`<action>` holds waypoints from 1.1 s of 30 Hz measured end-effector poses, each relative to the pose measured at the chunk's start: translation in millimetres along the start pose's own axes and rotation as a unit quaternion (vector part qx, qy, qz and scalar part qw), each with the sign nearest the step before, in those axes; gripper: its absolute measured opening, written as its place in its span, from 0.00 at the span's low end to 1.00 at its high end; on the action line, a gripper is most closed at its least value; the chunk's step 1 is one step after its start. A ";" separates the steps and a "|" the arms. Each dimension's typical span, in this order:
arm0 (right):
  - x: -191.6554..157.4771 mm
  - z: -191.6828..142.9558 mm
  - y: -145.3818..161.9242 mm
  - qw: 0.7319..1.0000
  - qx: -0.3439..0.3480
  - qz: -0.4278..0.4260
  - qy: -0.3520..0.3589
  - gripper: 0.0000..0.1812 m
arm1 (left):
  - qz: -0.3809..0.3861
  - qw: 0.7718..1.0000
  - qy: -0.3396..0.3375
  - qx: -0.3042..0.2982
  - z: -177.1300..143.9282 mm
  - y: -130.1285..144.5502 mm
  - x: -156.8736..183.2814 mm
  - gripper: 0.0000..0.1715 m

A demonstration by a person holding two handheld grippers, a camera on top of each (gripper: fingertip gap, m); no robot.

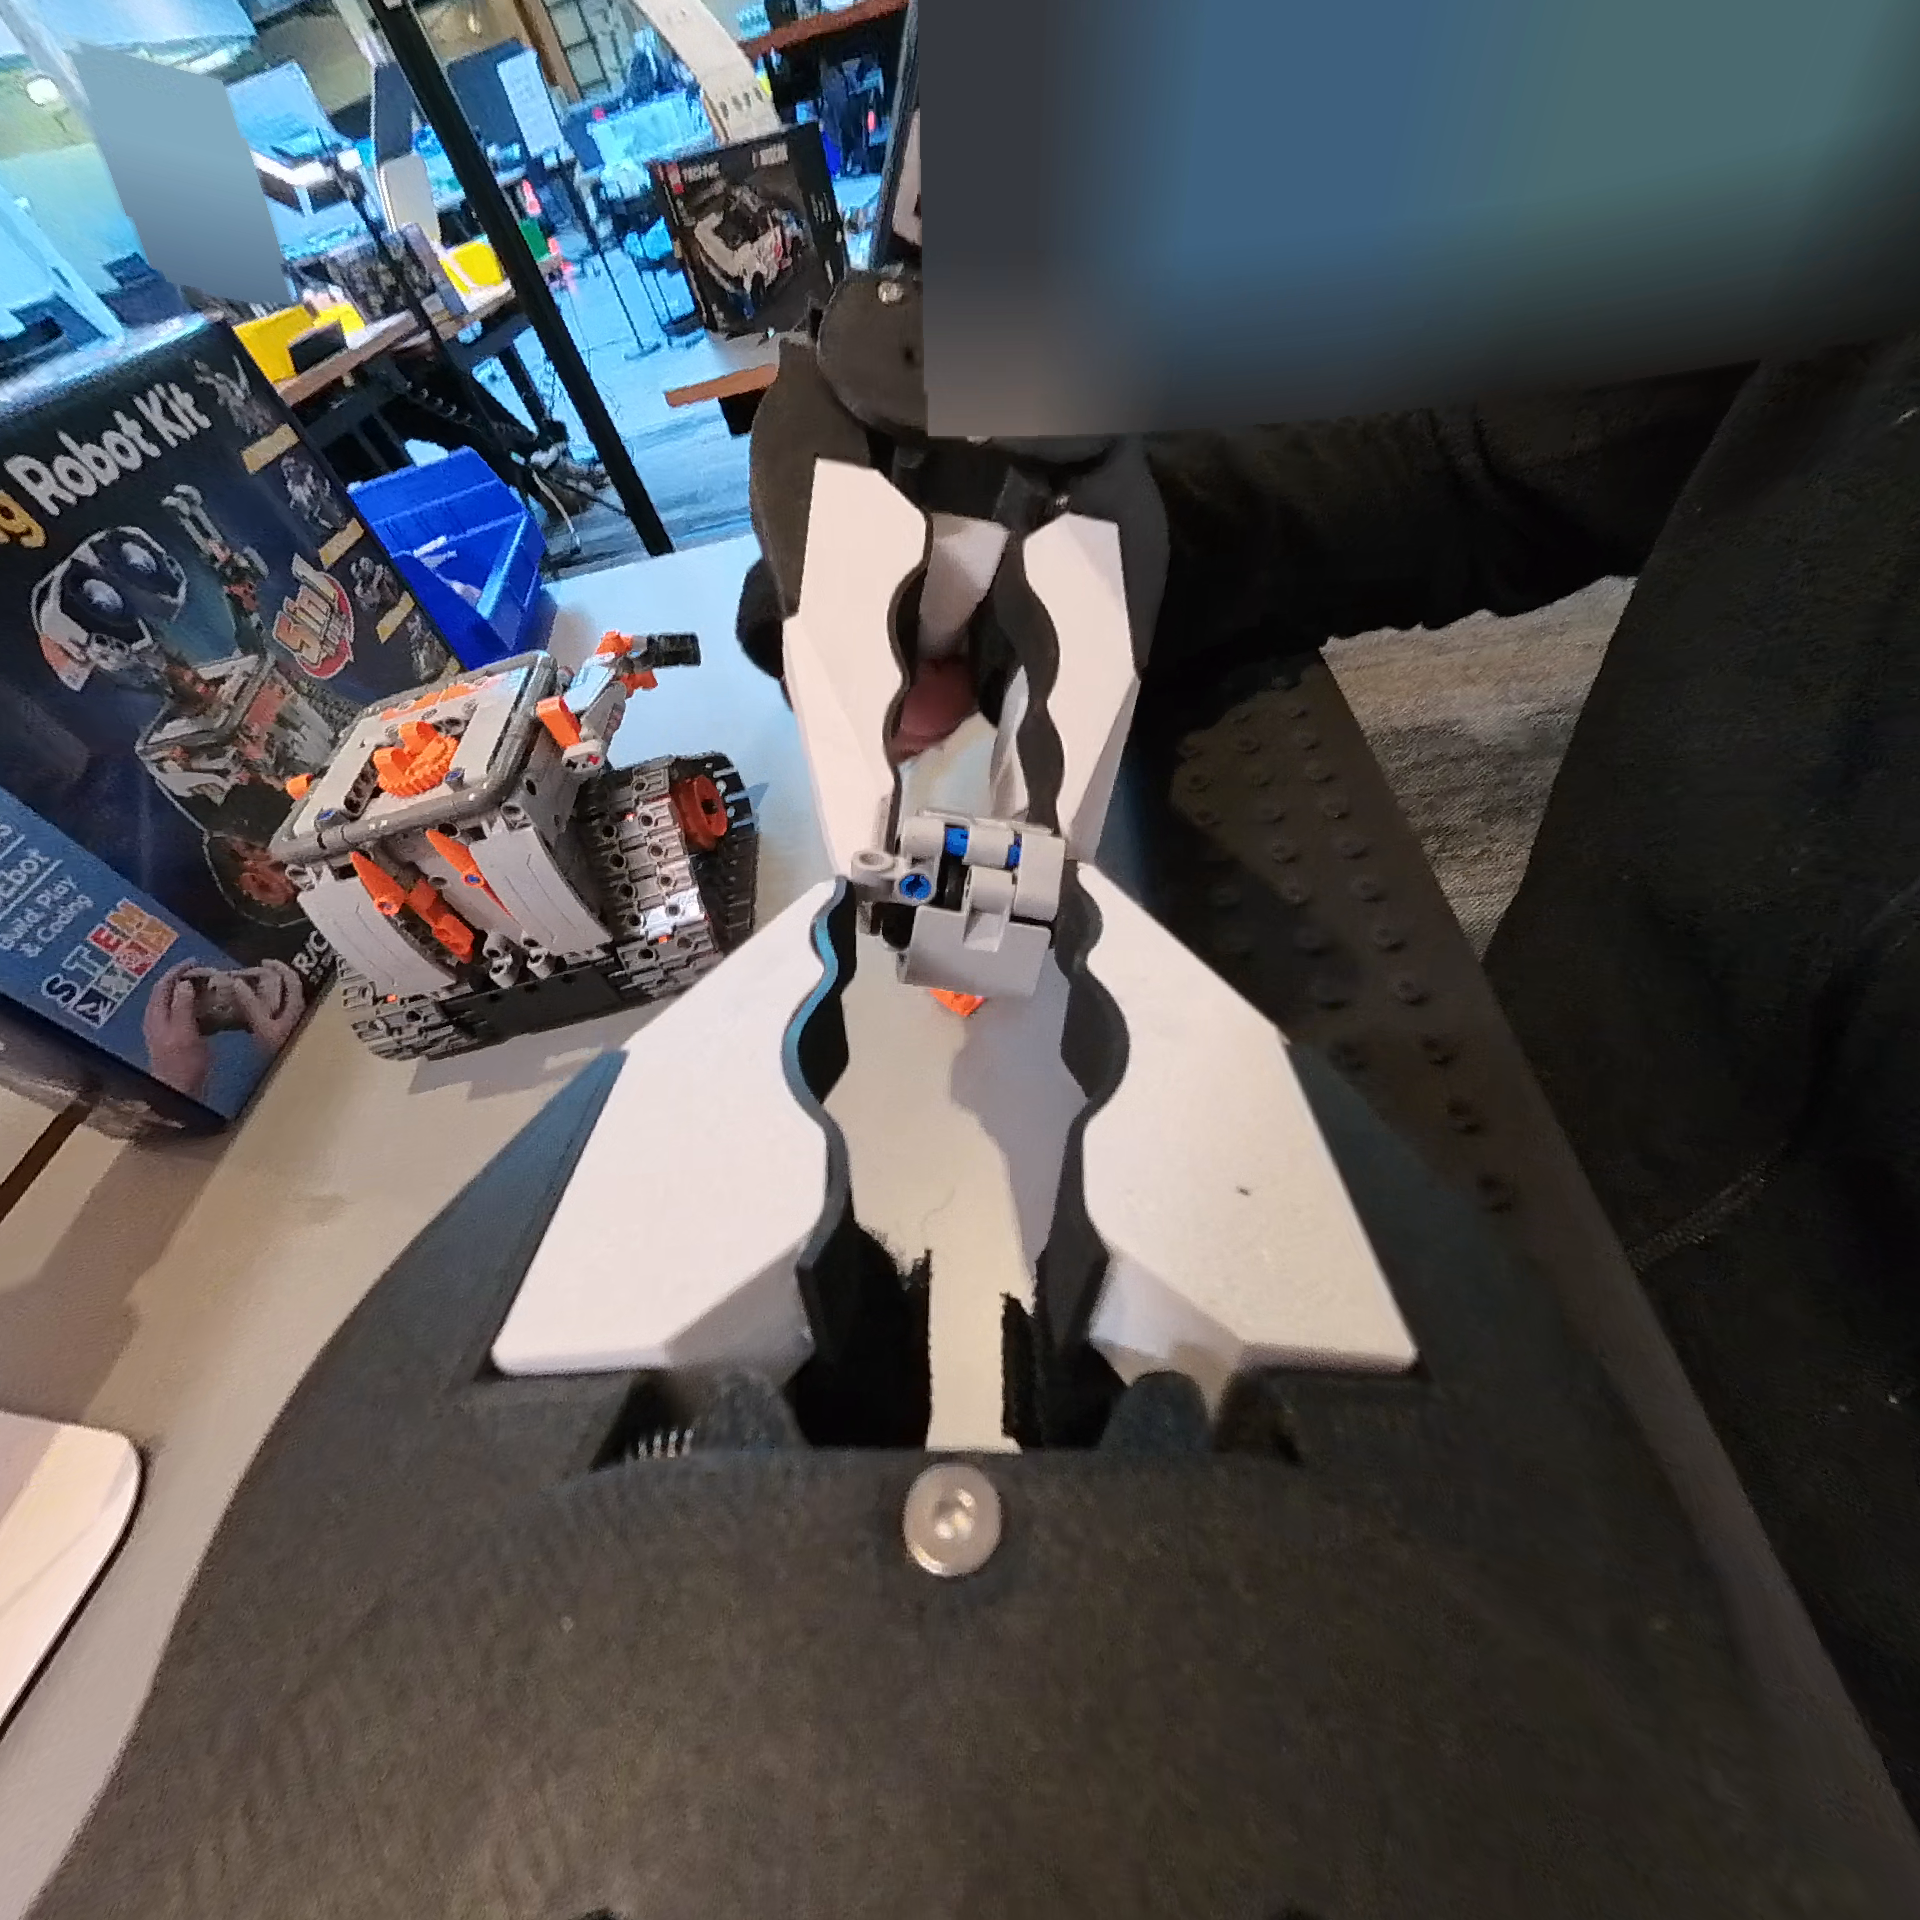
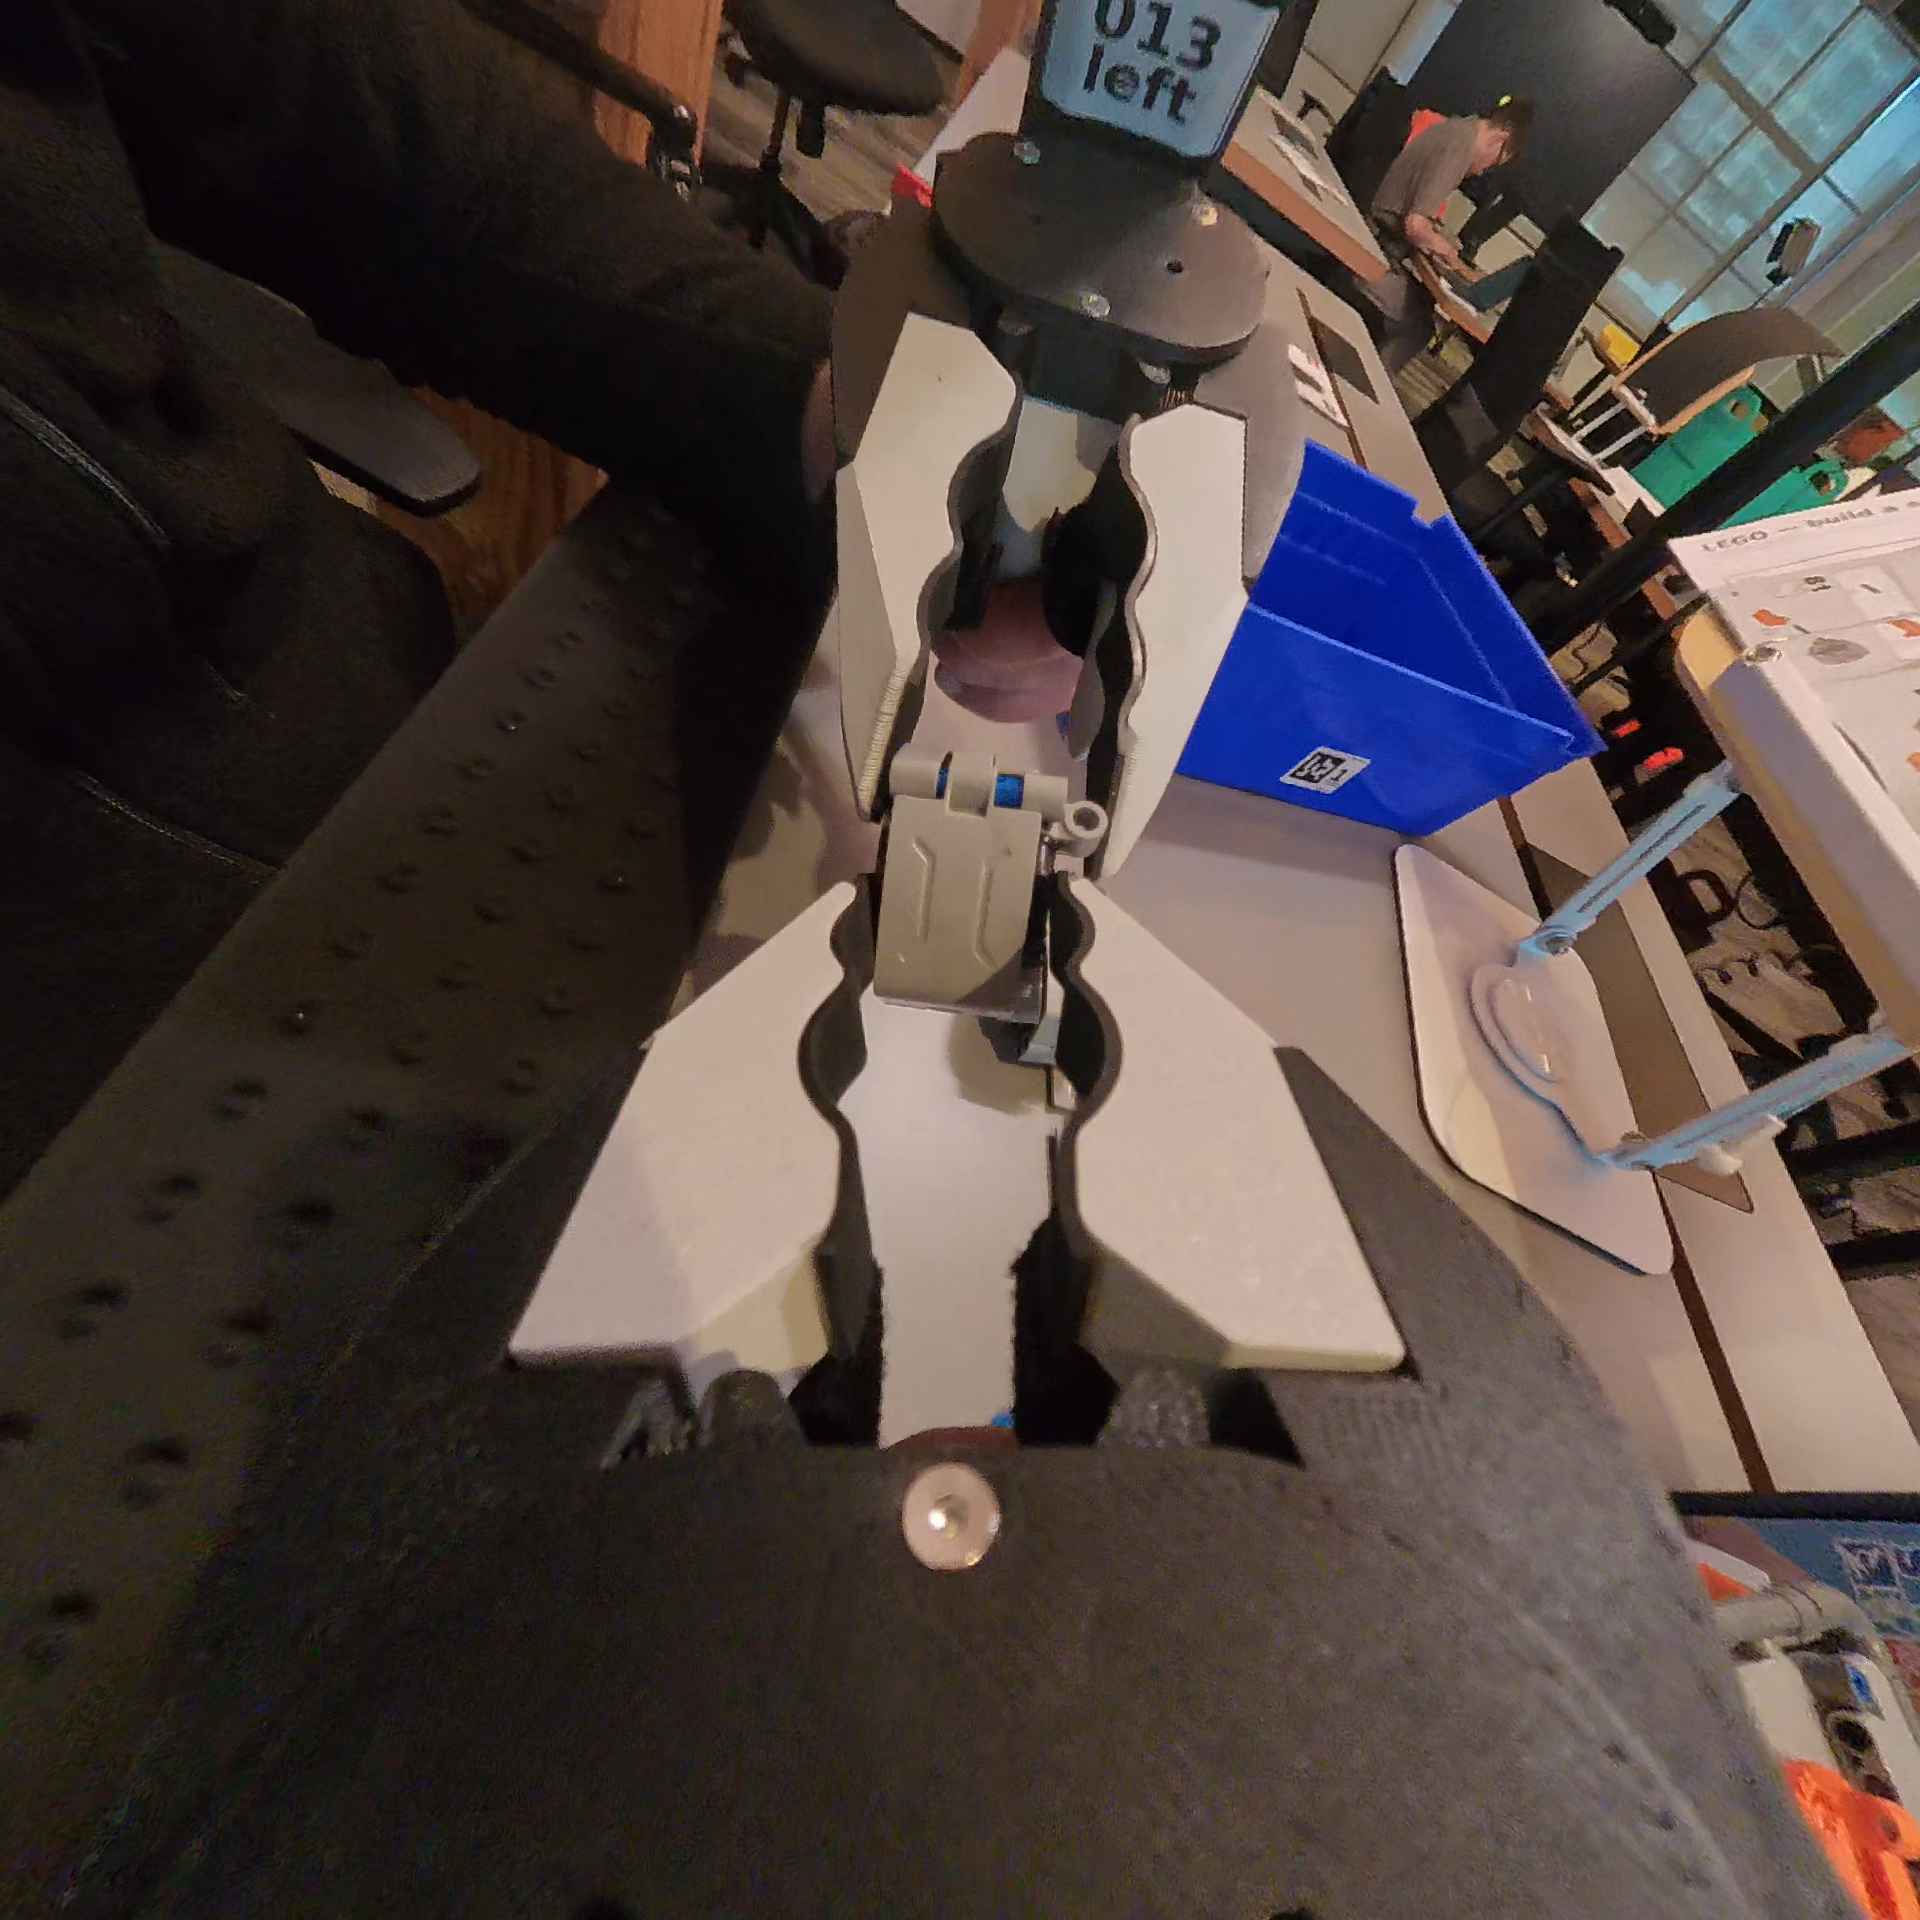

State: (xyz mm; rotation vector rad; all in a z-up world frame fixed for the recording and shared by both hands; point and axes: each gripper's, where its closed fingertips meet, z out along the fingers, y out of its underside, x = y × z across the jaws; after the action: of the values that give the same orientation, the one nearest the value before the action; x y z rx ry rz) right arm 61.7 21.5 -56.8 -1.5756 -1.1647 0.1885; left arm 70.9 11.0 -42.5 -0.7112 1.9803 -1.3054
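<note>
Grey brick assembly (image 1: 971, 899) with blue pins, clamped tip-to-tip between left gripper (image 1: 961, 935) and facing right gripper (image 1: 971, 821) above the white table (image 1: 665, 1039); tracked grey-and-orange brick robot (image 1: 509, 852) beside; blue bin (image 1: 468, 561) and printed kit box (image 1: 156, 623) beyond.

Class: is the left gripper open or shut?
Shut on the grey brick piece. In the left wrist view the left gripper has its fingertips pressed against both sides of the piece, and the right gripper clamps it too.
</note>
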 end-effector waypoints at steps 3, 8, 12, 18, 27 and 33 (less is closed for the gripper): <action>4.5 0.2 6.9 1.000 -0.016 0.001 0.008 0.17 | 0.009 1.000 -0.017 -0.017 3.1 7.3 -4.8 0.21; 10.3 -6.3 -2.3 0.999 0.016 0.028 0.009 0.17 | 0.035 0.997 -0.052 -0.044 3.1 13.7 -14.2 0.21; 11.7 -5.2 0.1 1.000 0.007 0.017 0.018 0.14 | 0.042 0.996 -0.059 -0.052 4.1 15.6 -15.3 0.21; 11.8 -4.4 3.0 1.000 -0.004 0.016 0.020 0.13 | 0.049 0.995 -0.064 -0.055 5.4 16.6 -16.6 0.22; 9.6 -2.3 5.8 1.000 -0.014 0.010 0.018 0.12 | 0.079 0.991 -0.078 -0.075 5.0 20.2 -16.5 0.21; 10.7 -2.3 5.3 1.000 -0.009 0.014 0.020 0.12 | 0.084 0.990 -0.084 -0.077 4.6 19.9 -17.1 0.21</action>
State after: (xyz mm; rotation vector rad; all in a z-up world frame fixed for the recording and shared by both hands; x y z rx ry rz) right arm 71.5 28.5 -55.5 -1.6050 -1.1154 0.1648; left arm 83.7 28.1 -58.6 -0.6848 1.9710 -0.9707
